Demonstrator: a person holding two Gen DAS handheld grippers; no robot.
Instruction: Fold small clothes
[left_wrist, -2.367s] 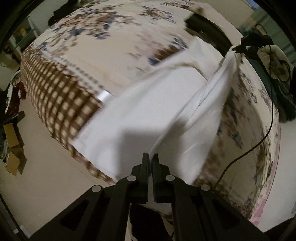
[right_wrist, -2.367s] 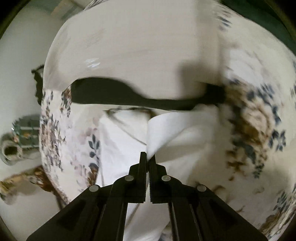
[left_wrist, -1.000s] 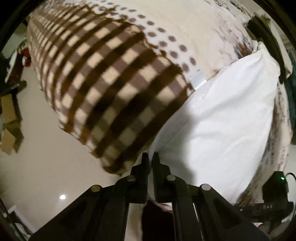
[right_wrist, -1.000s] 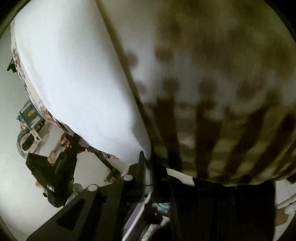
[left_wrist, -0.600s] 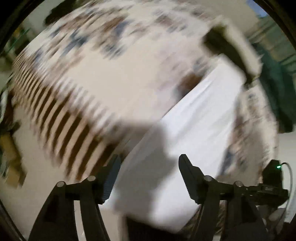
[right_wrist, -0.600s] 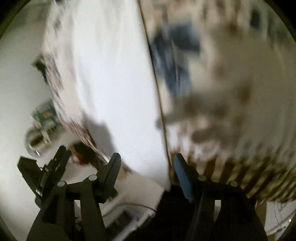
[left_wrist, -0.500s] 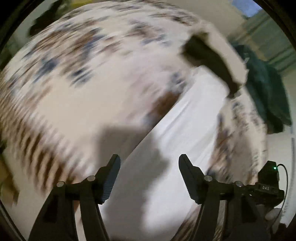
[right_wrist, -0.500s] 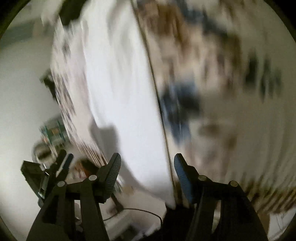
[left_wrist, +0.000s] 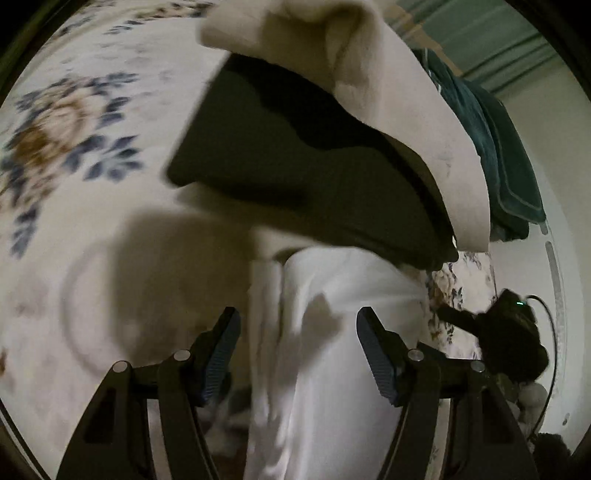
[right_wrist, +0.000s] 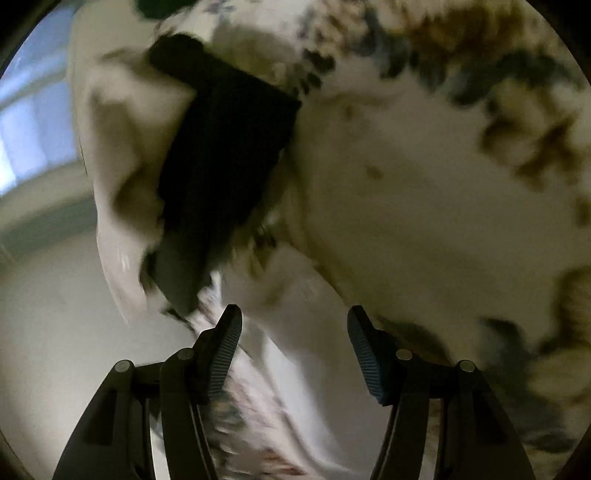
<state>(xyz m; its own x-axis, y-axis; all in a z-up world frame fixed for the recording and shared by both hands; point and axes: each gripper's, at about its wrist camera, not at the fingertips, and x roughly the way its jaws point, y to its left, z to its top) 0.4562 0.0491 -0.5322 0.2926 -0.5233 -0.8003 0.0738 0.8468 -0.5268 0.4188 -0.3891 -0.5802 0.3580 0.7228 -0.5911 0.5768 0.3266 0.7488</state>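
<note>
A white garment (left_wrist: 332, 332) lies folded on the floral bedspread (left_wrist: 74, 147), running from between my left fingers toward a black folded cloth (left_wrist: 295, 166). My left gripper (left_wrist: 297, 343) is open and empty, just above the white garment's near end. My right gripper (right_wrist: 293, 343) is open and empty over the bed's edge; the view is blurred. The black cloth (right_wrist: 221, 155) shows up and to the left of it. The white garment is hard to make out in the right wrist view.
A cream cloth (left_wrist: 388, 92) lies over the black one, cream cloth (right_wrist: 122, 166) also in the right view. Dark green clothes (left_wrist: 498, 147) are heaped at the far right. The other gripper's body with a cable (left_wrist: 509, 332) sits at the right. Pale floor (right_wrist: 74, 332) lies left of the bed.
Both grippers were shut on the white garment's edges and have opened and let it go. Both have since swung forward over the bed toward the black cloth.
</note>
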